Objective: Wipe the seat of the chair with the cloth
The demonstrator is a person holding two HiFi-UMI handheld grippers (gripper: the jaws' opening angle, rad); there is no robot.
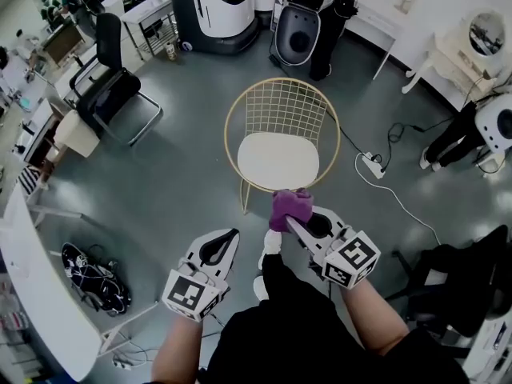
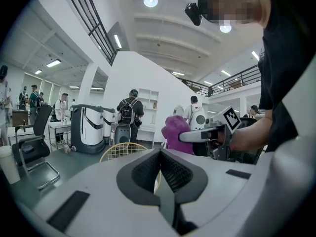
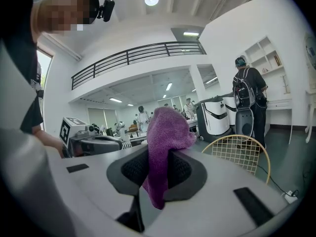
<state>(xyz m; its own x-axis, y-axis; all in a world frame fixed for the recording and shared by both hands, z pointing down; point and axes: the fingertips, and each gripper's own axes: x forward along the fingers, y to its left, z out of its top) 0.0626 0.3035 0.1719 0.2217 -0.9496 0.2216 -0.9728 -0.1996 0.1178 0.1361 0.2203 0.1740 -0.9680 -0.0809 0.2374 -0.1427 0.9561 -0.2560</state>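
Gold wire chair [image 1: 282, 114] is standing on the grey floor [image 1: 184, 174] with its white seat [image 1: 278, 161] bare and facing the person.

Right gripper [image 1: 298, 224] is hovering at the chair's near edge. Its jaws are pinching the purple cloth [image 1: 290, 208] between the dark pads. In the right gripper view the cloth [image 3: 163, 147] is standing up out of the right gripper [image 3: 158, 169] in a bunched fold, with a tail hanging down between the pads. From the head view the cloth is overlapping the front rim of the seat. Whether it is touching the seat I cannot tell. The right gripper view is showing the chair [image 3: 237, 149] beyond and to one side of the cloth, so the two look apart.

Left gripper [image 1: 224, 242] is hanging nearer the person than the chair's front edge, off the chair's near-left corner. Its jaws are lying pressed together, nothing between them. That is clear in the left gripper view, where the pads of the left gripper [image 2: 160, 169] are meeting along one seam. The same view is catching the cloth [image 2: 175, 135] and the top of the chair [image 2: 121, 151] behind the gripper.

Around the chair:
- A black office chair [image 1: 112, 86] is sitting well off to its left.
- A white power strip [image 1: 373, 165] with its cable is lying on the floor just to its right.
- A white-and-black machine [image 1: 220, 6] is standing well behind its back.
- A black bag [image 1: 92, 274] is lying on the floor far to the chair's near-left.
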